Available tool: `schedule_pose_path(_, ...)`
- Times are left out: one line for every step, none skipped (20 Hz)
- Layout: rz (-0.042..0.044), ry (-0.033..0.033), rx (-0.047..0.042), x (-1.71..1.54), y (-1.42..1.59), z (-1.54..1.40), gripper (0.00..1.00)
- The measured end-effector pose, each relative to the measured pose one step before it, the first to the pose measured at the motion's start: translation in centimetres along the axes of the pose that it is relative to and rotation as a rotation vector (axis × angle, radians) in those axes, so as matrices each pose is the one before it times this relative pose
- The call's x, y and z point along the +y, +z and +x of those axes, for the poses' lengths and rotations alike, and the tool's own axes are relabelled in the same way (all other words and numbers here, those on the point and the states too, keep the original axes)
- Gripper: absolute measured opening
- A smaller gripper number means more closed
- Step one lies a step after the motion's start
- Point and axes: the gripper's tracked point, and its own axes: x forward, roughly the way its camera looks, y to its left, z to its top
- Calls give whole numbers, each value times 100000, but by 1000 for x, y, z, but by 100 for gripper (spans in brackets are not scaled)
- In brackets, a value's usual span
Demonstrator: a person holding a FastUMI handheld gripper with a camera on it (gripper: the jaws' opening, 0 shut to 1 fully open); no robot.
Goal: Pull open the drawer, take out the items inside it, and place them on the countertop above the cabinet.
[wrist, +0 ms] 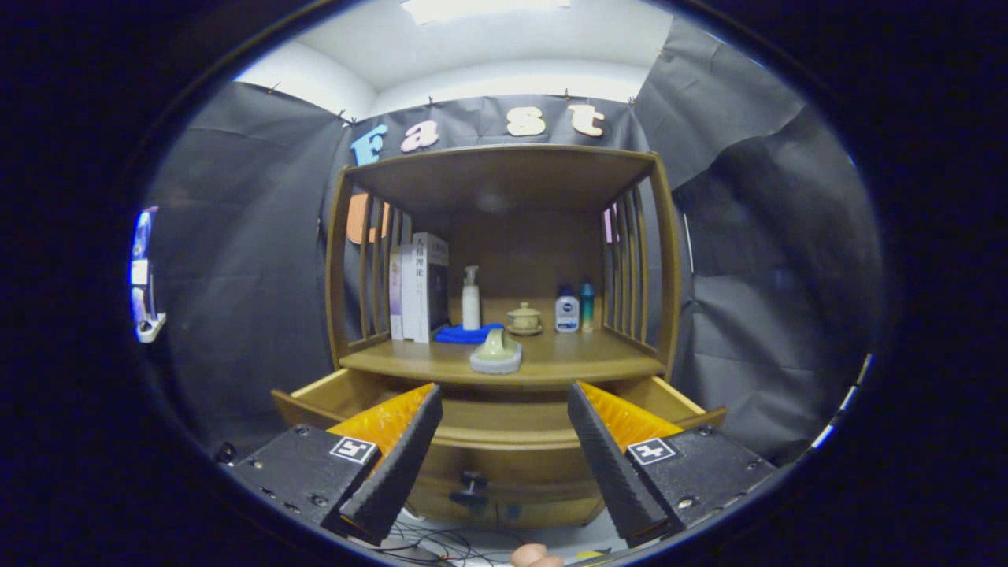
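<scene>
Figure. The wooden cabinet with slatted sides (504, 315) stands at the centre of the frame against the black cloth wall of the booth. Its wide wooden drawer (504, 425) is already pulled out toward the viewer, so the first step of the task appears done; a dark knob (472, 482) shows low on the drawer front, at lower centre. The inside of the drawer is seen at a shallow angle and is partly hidden by the two fingers, so whether anything remains in it cannot be told.

The gripper (504, 520) sits in the lower part of the frame, in front of the drawer. Its jaws are spread wide apart with nothing between them, one finger at lower left and the other at lower right.

On the wooden countertop (583, 358) above the drawer, a pale green, rounded object with a handle-like top (496, 353) lies near the front edge, just left of centre. It is probably an item already taken out and set down, though that is a judgement from its position alone. Behind it lie a blue folded cloth (466, 334), a white pump bottle (471, 298), a small cream lidded cup on a saucer (524, 319), two small bottles (575, 307) to the right, and upright books (421, 285) at the left.

What is left, as far as can be judged: checking the drawer for further items and lifting any onto the countertop.
</scene>
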Motion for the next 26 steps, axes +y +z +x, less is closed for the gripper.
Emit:
schedule_pose_path(-523, -143, 1894, 20, -1282, -290, 100)
schedule_pose_path(110, -60, 1830, 23, -1241, -349, 100)
schedule_pose_path(18, 469, 2183, 195, -1253, -36, 100)
schedule_pose_path(331, 943, 1620, 380, -1092, -60, 100)
schedule_pose_path(493, 979, 2008, 450, -1056, 191, 100)
schedule_pose_path(471, 1301, 1877, 642, -729, 254, 100)
schedule_pose_path(421, 642, 1962, 551, -744, 378, 100)
schedule_pose_path(243, 652, 2236, 317, -834, 310, 100)
schedule_pose_path(82, 469, 1623, 375, -819, 346, 100)
schedule_pose_path(-69, -132, 1047, 183, -503, 404, 100)
schedule_pose_path(-331, -680, 300, -18, -210, 493, 100)
schedule_pose_path(-822, -1298, -120, -30, -77, 390, 100)
schedule_pose_path(-1308, -2031, -622, -52, -43, 438, 100)
schedule_pose_path(-1731, -1720, -836, -32, 135, 340, 100)
schedule_pose_path(-1576, -766, -1061, 234, 79, 314, 100)
schedule_pose_path(-1215, -384, -1333, 355, 233, 304, 100)
schedule_pose_path(-1106, -767, -1522, 241, 311, 252, 100)
schedule_pose_path(-1195, -1185, -1052, 58, 202, 336, 100)
schedule_pose_path(-972, -1486, -596, -4, -82, 196, 100)
schedule_pose_path(-721, -1065, -305, 96, -72, 224, 100)
schedule_pose_path(-587, -1254, -131, 147, -77, 353, 100)
schedule_pose_path(-411, -1474, -428, -134, 1, 146, 100)
schedule_pose_path(-16, -952, -524, -117, -64, 386, 100)
schedule_pose_path(210, -429, 1033, 149, -234, 435, 100)
schedule_pose_path(1036, 71, 2173, 116, -688, 535, 100)
schedule_pose_path(2301, 838, -1168, 217, -12, -385, 100)
